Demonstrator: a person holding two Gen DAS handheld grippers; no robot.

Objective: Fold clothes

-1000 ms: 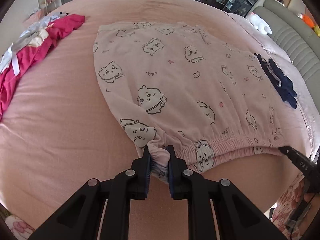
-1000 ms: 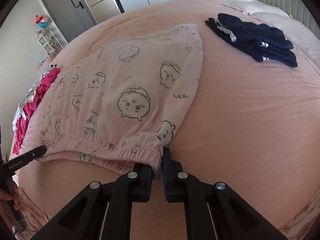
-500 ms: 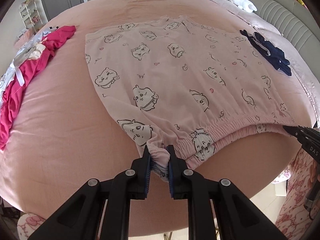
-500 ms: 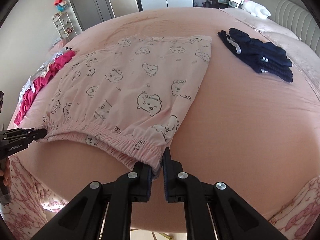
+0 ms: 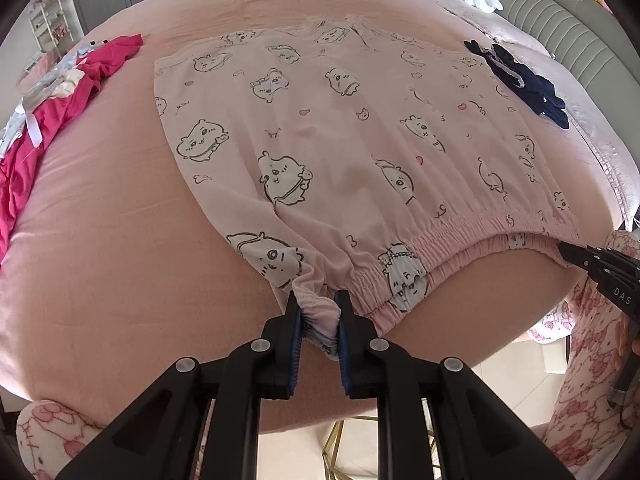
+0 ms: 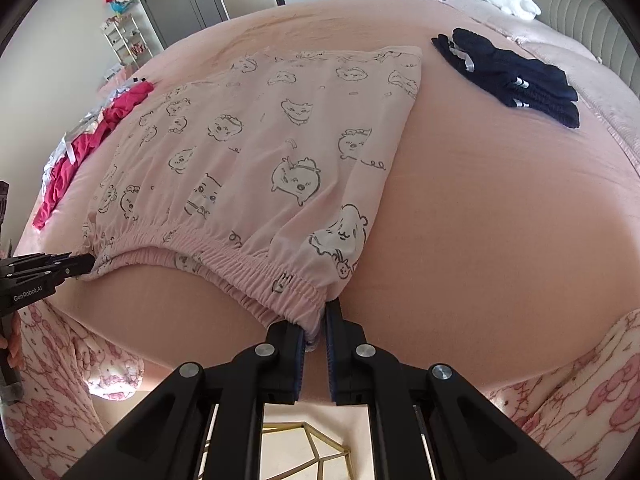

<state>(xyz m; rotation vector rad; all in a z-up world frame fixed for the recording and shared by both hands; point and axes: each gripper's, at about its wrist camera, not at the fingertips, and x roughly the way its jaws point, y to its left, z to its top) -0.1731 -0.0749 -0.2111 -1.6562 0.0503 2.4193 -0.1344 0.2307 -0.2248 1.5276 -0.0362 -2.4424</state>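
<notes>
The left black two-finger gripper (image 5: 318, 304) has its fingers (image 5: 294, 316) clamped on a bunched corner of elastic waistband, pointing toward 12 o'clock. The right black two-finger gripper (image 6: 320, 320) pinches the opposite corner likewise, its tip showing at 3 o'clock in the left wrist view. Patterned pyjama sleeves (image 6: 60, 380) flank both.

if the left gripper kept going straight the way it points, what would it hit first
The left gripper is already shut on the pink pants' waistband; going on, it would push into that cloth and the bed beneath, probably.
</notes>
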